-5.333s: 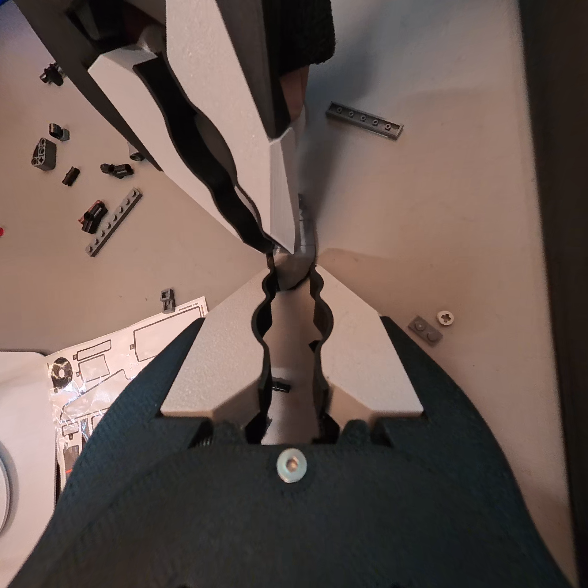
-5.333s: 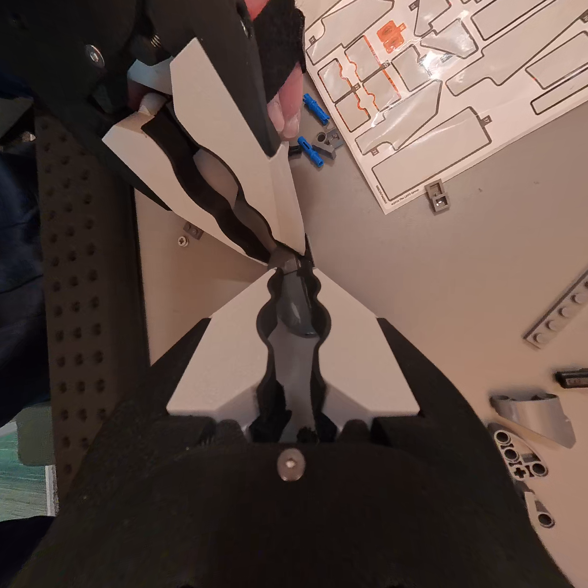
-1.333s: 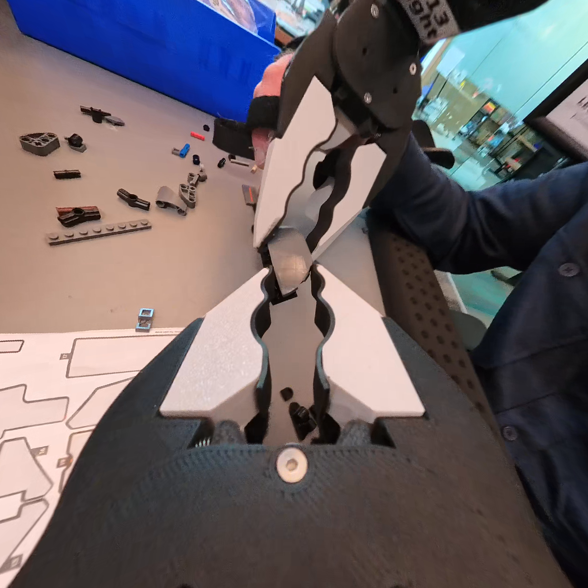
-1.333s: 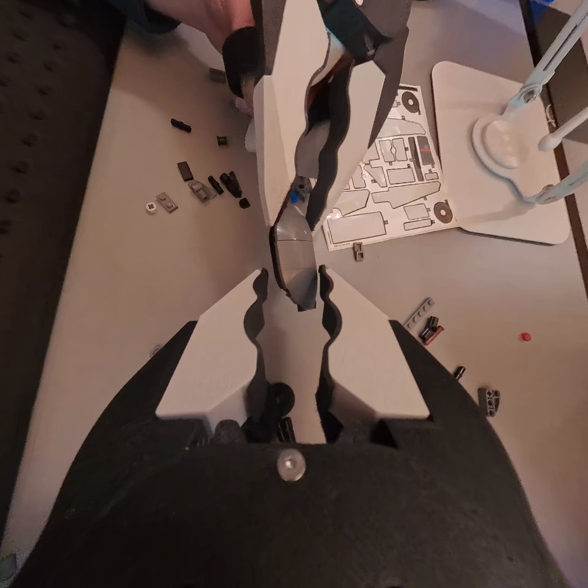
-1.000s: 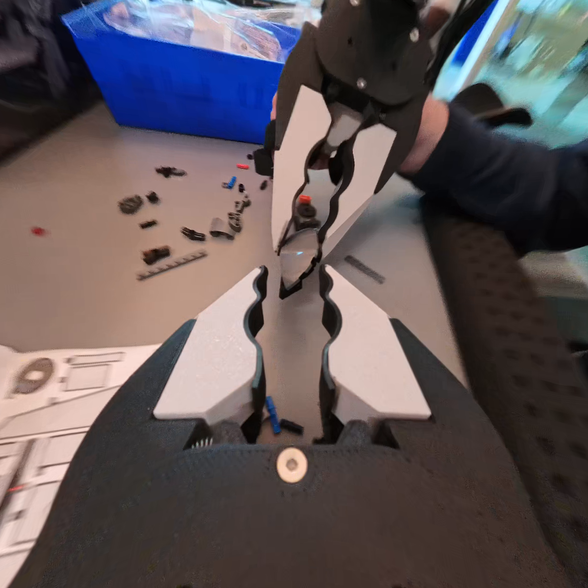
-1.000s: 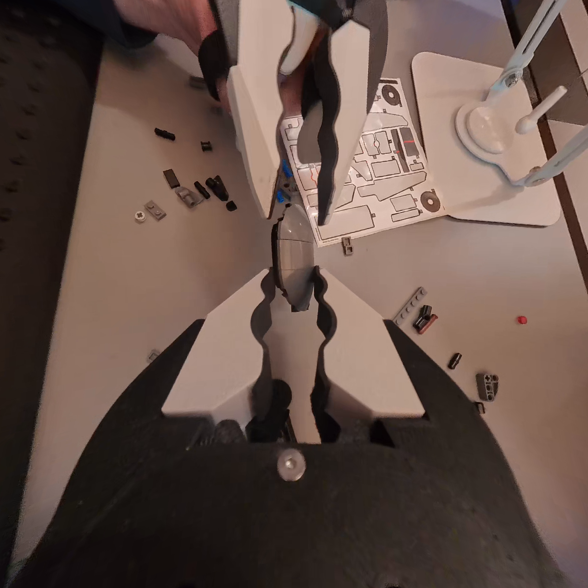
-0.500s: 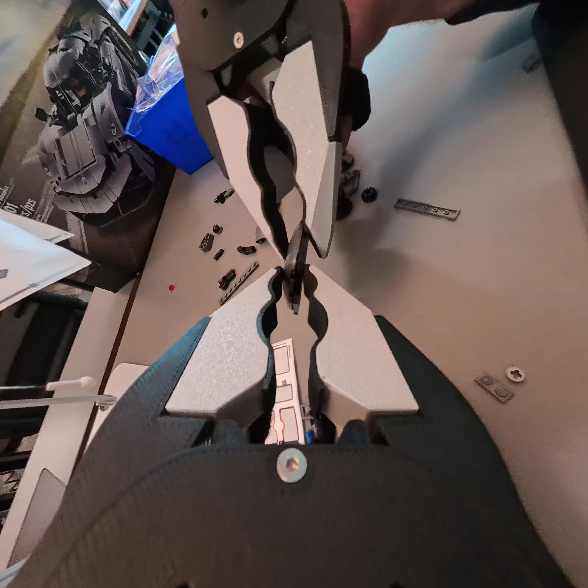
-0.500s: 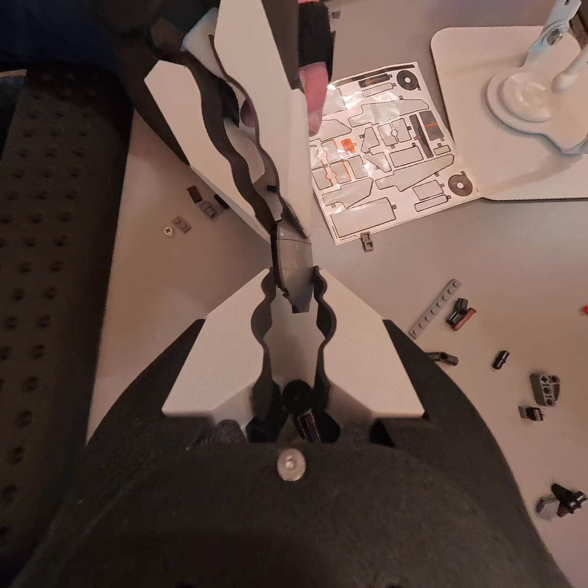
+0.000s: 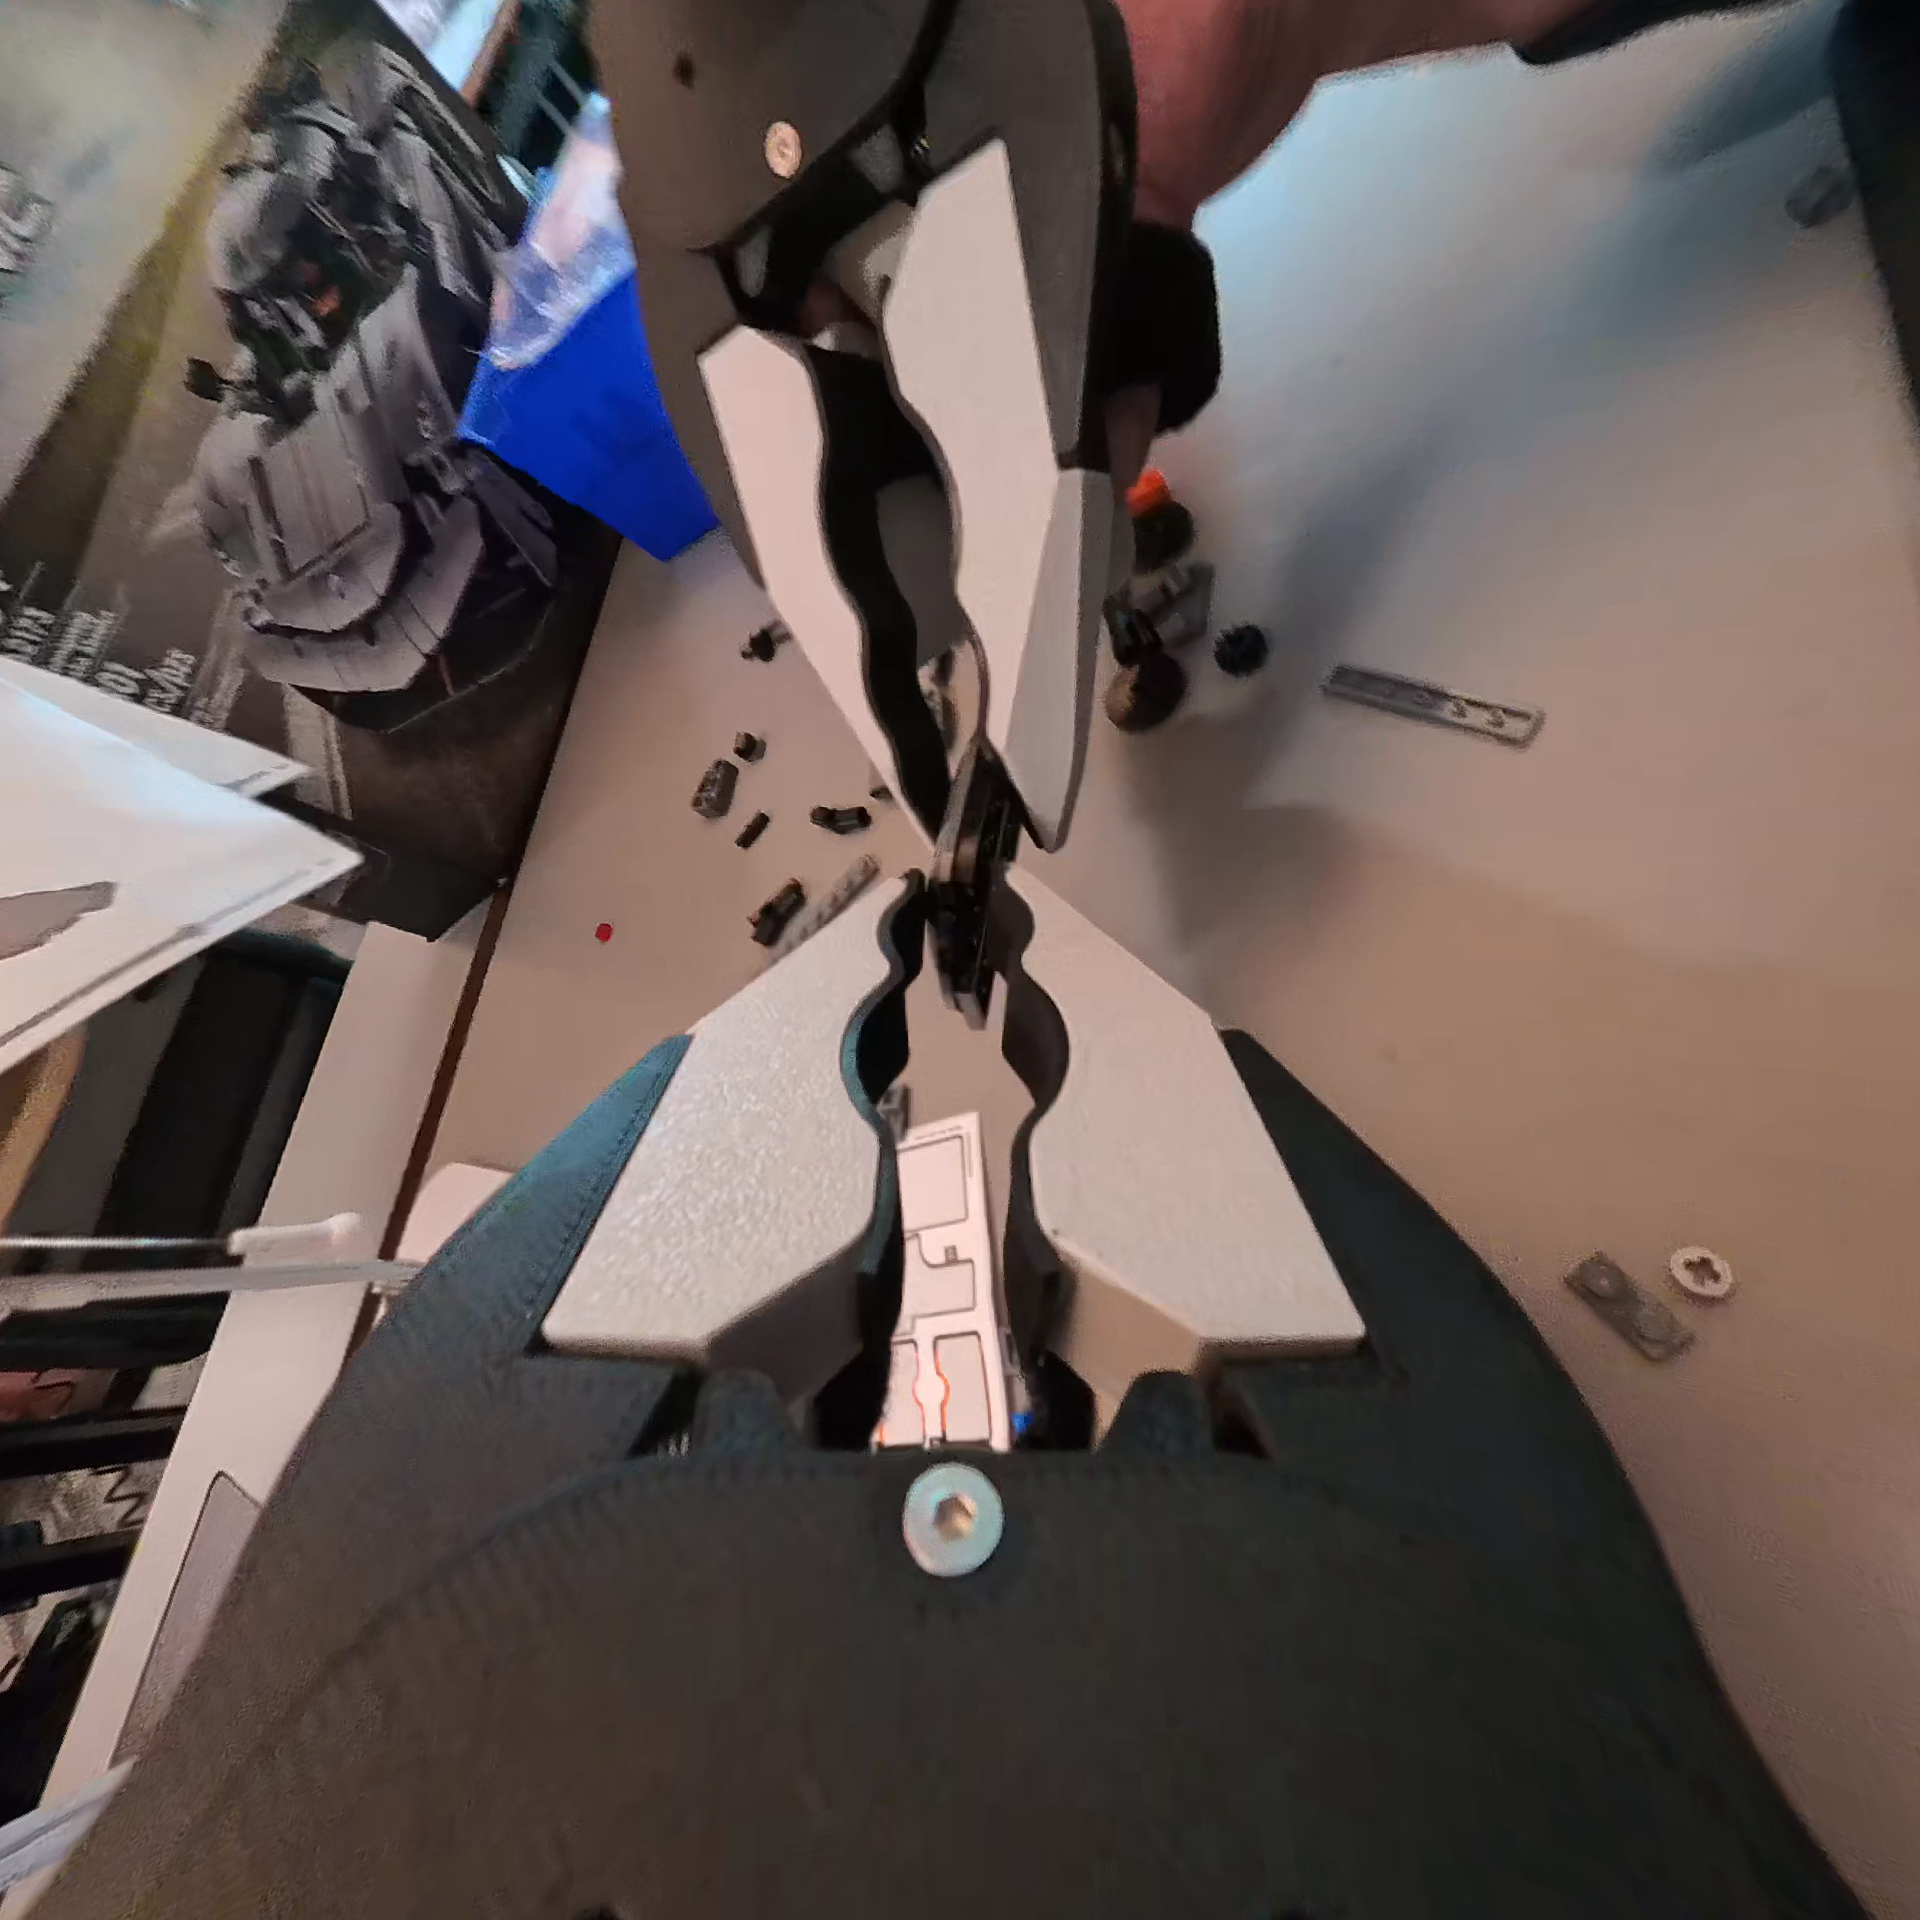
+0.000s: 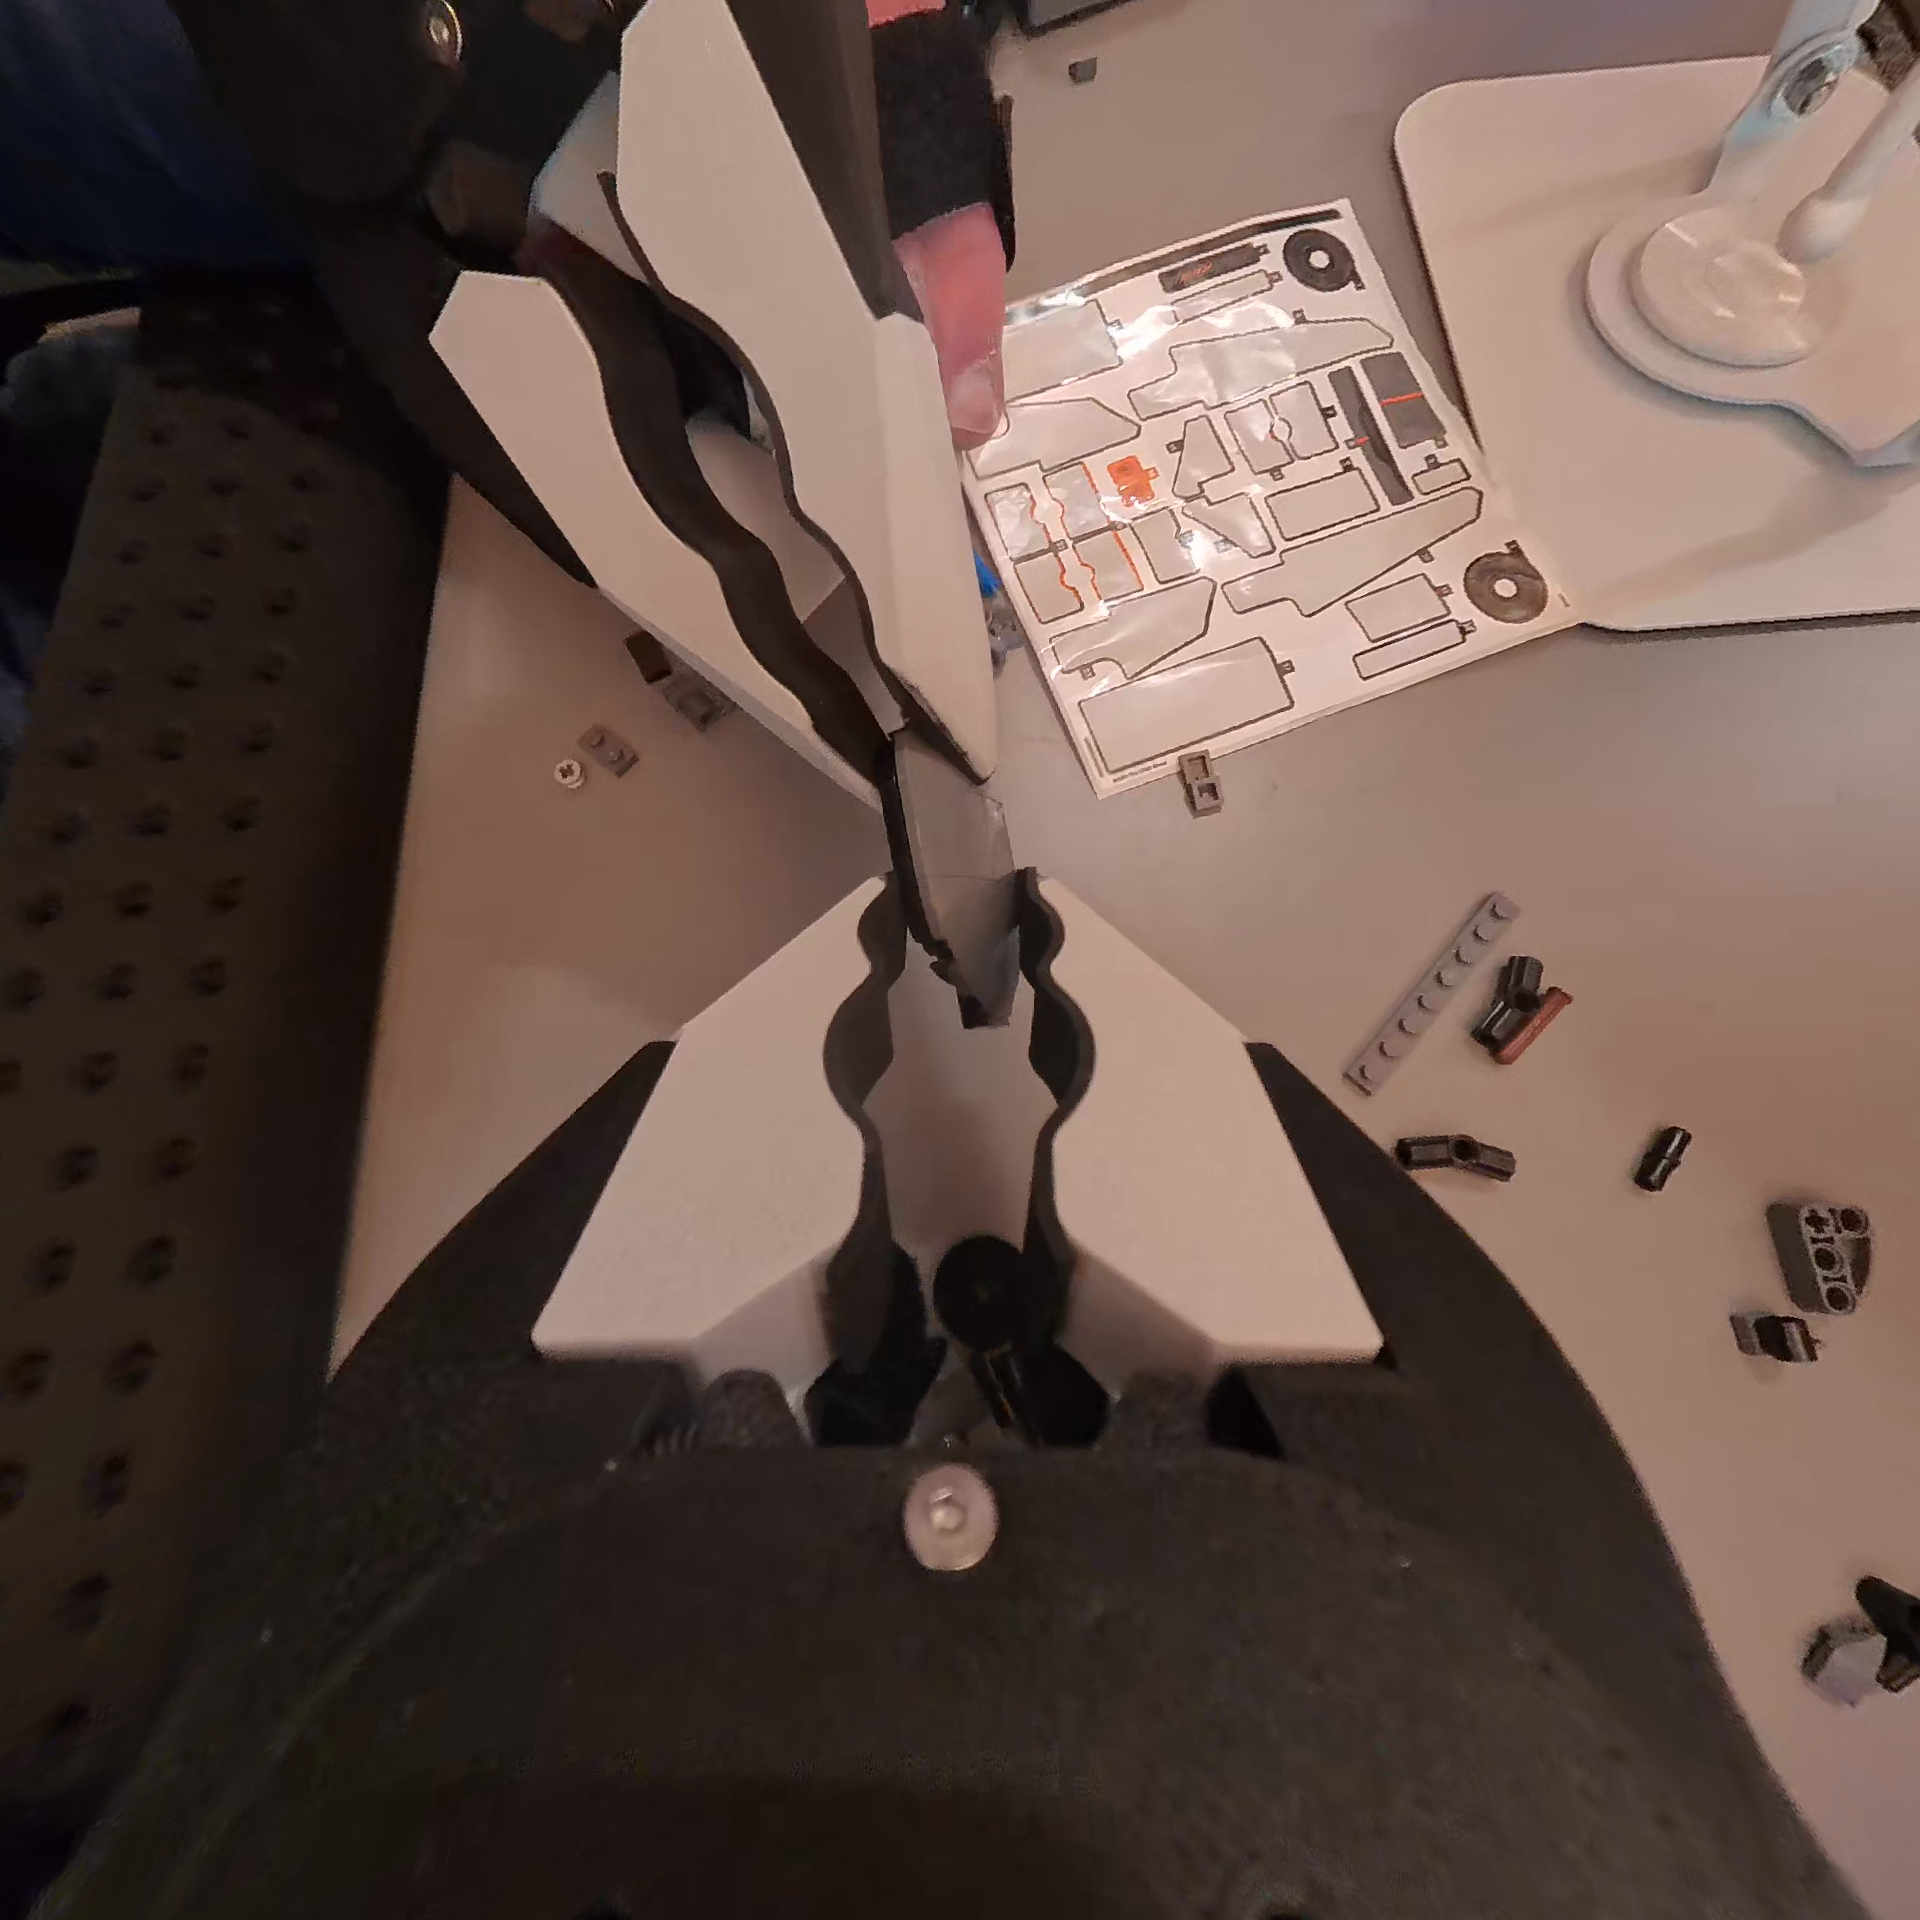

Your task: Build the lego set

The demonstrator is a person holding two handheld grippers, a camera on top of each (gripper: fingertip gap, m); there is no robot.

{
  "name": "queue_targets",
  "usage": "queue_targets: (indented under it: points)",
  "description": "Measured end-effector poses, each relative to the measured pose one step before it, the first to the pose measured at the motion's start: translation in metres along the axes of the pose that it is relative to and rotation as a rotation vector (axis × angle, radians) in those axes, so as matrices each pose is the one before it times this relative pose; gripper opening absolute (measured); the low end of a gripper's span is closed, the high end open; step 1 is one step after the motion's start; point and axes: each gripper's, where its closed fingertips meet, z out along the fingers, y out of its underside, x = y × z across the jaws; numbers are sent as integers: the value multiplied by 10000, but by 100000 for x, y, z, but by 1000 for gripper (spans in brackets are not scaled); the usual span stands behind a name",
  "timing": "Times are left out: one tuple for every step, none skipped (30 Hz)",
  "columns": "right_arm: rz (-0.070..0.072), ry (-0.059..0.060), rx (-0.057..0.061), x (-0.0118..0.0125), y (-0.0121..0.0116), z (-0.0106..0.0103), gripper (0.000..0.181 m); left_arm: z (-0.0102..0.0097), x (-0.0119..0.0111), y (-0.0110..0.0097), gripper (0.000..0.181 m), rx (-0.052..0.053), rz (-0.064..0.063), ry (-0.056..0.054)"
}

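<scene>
Right wrist view shows a smooth, curved dark grey panel [image 10: 961, 904] held in the air above the desk [image 10: 1351, 831], between two hand-held grippers. The right hand-held gripper [image 10: 958, 914] clamps its lower end between wavy black pads; the left hand-held gripper [image 10: 925, 753] comes down from the upper left, tilted, tips pinched on its upper end. In the left wrist view the panel [image 9: 966, 914] appears edge-on, thin and black, between both sets of tips. A glossy sticker sheet [image 10: 1247, 520] lies flat beyond, with a studded grey plate [image 10: 1439, 987] and small black pins to the right.
</scene>
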Motion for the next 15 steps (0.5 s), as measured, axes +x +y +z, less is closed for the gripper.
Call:
queue_targets:
  points:
    - [99, -28, 190, 56, -261, -167, 19, -193, -394, -265, 10, 188, -71, -190]
    - [71, -36, 161, 19, -214, -167, 18, -132, -109, -162, 9, 94, 21, -43]
    - [23, -7, 72, 33, -76, -118, 18, -47, 31, -8, 9, 18, 25, 16]
    - [6, 34, 15, 84, 4, -59, 18, 35, 197, 121, 9, -56, 44, 77]
    - [-7, 22, 6, 51, 36, -22, 11, 17, 15, 83, 9, -33, 86, -57]
    - [1, -16, 12, 4, 30, 27, 11, -41, -52, 17, 9, 4, 33, -38]
    - [33, -32, 33, -11, -32, 16, 11, -62, -20, -37, 9, 46, -90, 38]
    - [4, -10, 56, -7, -80, -10, 11, -72, -52, -70, 9, 67, -102, 33]
    - [-15, 4, 51, -12, -82, -47, 11, -67, -47, -108, 9, 75, -8, -18]
    - [-19, 5, 15, -29, -60, -49, 11, -36, 51, -40, 9, 14, 25, 16]
    - [-43, 20, -34, -24, 18, -10, 11, -5, 67, 17, 8, -48, -13, 38]
    - [-46, 22, -53, -4, 79, 45, 11, 29, 34, 37, 8, -42, 25, -1]
    - [-33, 3, -50, -14, 71, 66, 11, 8, 47, 49, 6, -31, 60, -5]
    - [-35, -10, -52, -42, 69, 71, 11, 1, 84, 68, 6, -64, 12, 47]
    - [-33, -3, -48, -39, 68, 51, 11, -2, 51, 30, 6, -50, -17, 38]
